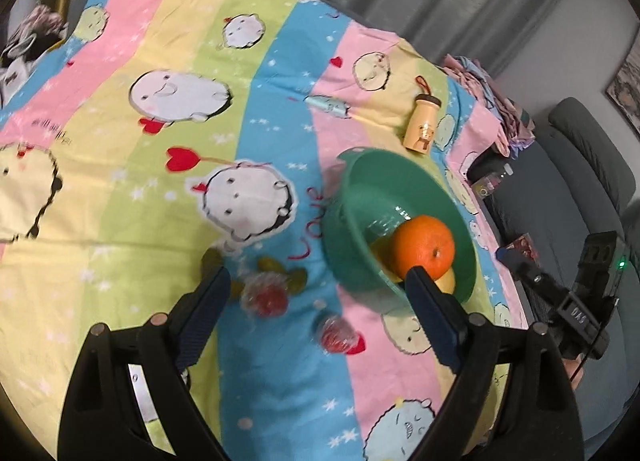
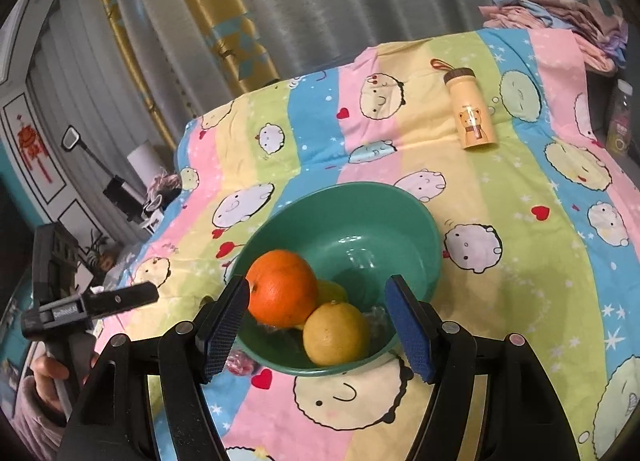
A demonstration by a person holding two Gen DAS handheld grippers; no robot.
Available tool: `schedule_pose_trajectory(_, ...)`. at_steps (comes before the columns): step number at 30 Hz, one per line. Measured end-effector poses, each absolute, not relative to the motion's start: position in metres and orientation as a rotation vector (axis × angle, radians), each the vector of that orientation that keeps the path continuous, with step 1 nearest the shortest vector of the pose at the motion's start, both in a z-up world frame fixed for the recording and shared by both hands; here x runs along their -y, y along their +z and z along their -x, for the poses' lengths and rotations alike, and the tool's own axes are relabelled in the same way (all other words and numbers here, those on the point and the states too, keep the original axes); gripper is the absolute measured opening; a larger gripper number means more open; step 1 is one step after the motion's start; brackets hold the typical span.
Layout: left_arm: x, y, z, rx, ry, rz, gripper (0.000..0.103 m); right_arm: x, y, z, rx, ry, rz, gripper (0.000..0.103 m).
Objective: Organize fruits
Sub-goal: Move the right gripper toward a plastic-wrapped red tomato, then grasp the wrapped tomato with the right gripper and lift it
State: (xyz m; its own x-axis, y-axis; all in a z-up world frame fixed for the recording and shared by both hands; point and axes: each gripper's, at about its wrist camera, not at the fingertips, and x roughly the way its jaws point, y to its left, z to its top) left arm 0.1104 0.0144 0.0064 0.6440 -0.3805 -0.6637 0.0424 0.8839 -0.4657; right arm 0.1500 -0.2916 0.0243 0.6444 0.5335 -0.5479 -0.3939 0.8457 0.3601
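Both grippers are empty right now. The left gripper has its fingers spread wide with nothing between them, pointing down at the striped sheet. Just ahead of its tips sits a small red fruit in clear wrap, with a couple of greenish ones touching it on the far side. A second wrapped red fruit lies a bit nearer, toward the right-hand finger. Past that finger is the green bowl.

The right gripper is open at a middling width, also holding nothing, hovering at the near rim of that bowl. Inside, right beyond its tips: an orange on the left, a yellow citrus nearer, and another yellow one tucked behind them.

My guess on handling: the wrapped red ones look light and soft, and that film is probably slippery, so I'd pinch across the widest part, gently. The citrus looks firm and heavier, and round enough to roll.

The left view is smeared, so I can't tell what the red or green fruits actually are. The back yellow fruit is mostly hidden. Something clear and crinkly sits in the bowl bottom, but it's hard to make out. A yellow bottle lies well beyond the bowl.
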Motion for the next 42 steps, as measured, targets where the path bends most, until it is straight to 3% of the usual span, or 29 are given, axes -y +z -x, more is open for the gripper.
schedule_pose_trajectory(14,-0.028,-0.003,-0.09,-0.843,-0.199,0.448,0.089,0.266,0.022,-0.115,-0.701,0.708,-0.165,0.071)
schedule_pose_trajectory(31,-0.012,-0.037,-0.094,-0.855,-0.204,0.324,0.087,0.178,-0.037,-0.097,-0.87,0.814,0.116,0.071)
schedule_pose_trajectory(42,0.006,-0.058,-0.116,-0.862,-0.224,0.261,0.077,0.157,-0.056,-0.114,-0.89,0.755,0.163,0.069)
